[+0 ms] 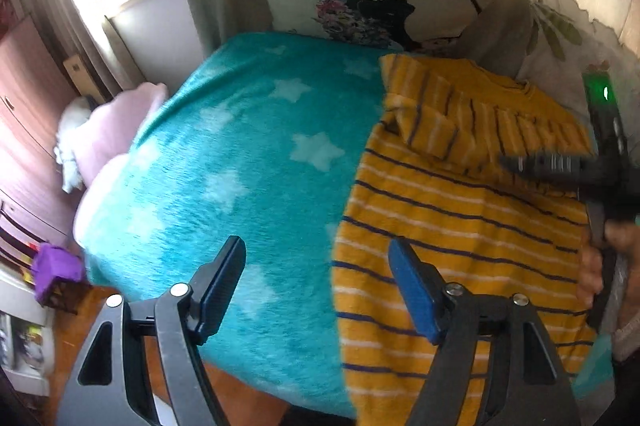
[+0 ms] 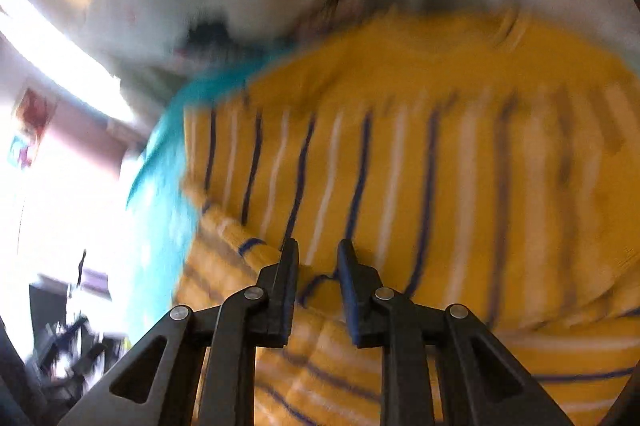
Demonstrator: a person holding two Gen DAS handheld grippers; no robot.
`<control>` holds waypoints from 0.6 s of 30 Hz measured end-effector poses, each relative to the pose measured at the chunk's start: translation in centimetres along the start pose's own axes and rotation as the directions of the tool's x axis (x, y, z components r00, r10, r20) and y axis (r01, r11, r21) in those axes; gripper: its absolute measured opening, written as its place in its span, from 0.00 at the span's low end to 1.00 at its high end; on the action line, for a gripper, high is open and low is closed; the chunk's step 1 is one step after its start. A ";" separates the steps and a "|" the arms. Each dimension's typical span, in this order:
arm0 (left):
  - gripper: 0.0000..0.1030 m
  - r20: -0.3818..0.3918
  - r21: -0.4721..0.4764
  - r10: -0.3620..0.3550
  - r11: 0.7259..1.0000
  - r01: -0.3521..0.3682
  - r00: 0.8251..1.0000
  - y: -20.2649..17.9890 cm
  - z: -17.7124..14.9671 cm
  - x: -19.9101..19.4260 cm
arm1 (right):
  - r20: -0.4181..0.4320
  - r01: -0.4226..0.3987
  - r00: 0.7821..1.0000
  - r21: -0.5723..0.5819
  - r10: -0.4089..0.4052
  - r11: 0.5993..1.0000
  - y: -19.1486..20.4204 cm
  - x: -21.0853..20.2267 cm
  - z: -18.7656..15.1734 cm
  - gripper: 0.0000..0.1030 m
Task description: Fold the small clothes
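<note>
My left hand-held gripper (image 1: 316, 286) hangs released, lower centre, over the bed (image 1: 240, 146). Right hand-held gripper (image 2: 318, 290), narrowly parted, w/ shirt (image 2: 400, 166) fabric between; grip unclear.

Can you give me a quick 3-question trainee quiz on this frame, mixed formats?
1. True or false: the left gripper is clamped on the yellow striped shirt.
2. Multiple choice: what does the shirt lie on? A) a wooden floor B) a teal blanket with white stars C) a grey tray
3. Short answer: which part of the shirt is folded over its body, and which gripper is close above the fabric?

Key
1. False: its jaws stand wide apart over the shirt's left edge and the blanket, holding nothing.
2. B
3. A sleeve, laid across the upper body; the right gripper, jaws narrowly apart, fabric seen between them.
</note>
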State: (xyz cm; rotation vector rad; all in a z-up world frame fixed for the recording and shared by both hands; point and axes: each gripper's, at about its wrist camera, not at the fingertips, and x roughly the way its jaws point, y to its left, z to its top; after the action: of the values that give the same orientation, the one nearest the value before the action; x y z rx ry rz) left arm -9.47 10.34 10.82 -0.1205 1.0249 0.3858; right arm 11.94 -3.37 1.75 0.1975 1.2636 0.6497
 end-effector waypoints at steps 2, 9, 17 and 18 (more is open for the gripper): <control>0.74 0.008 0.010 0.024 1.000 -0.024 1.000 0.8 0.3 0.4 | -0.070 0.021 0.997 -0.057 -0.025 0.998 1.2 0.7 -1.5 0.21; 0.74 -0.009 0.008 0.008 1.000 -0.008 1.000 3.5 2.1 3.2 | 0.086 0.121 0.991 -0.207 -0.105 0.971 8.3 -1.6 1.3 0.21; 0.74 -0.022 0.033 -0.034 0.999 0.035 0.999 6.5 4.4 5.4 | -0.132 0.014 0.991 -0.058 -0.022 0.998 10.2 8.3 3.8 0.22; 0.74 -0.022 0.033 -0.037 0.999 0.037 0.999 6.8 4.6 5.7 | -0.123 0.025 0.992 -0.106 -0.039 0.994 11.1 7.8 3.4 0.22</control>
State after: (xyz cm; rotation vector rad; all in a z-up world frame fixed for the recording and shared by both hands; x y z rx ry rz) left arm -5.70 19.39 8.93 -0.1138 1.0480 0.3345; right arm 12.45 10.54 1.77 0.0504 1.3467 0.7072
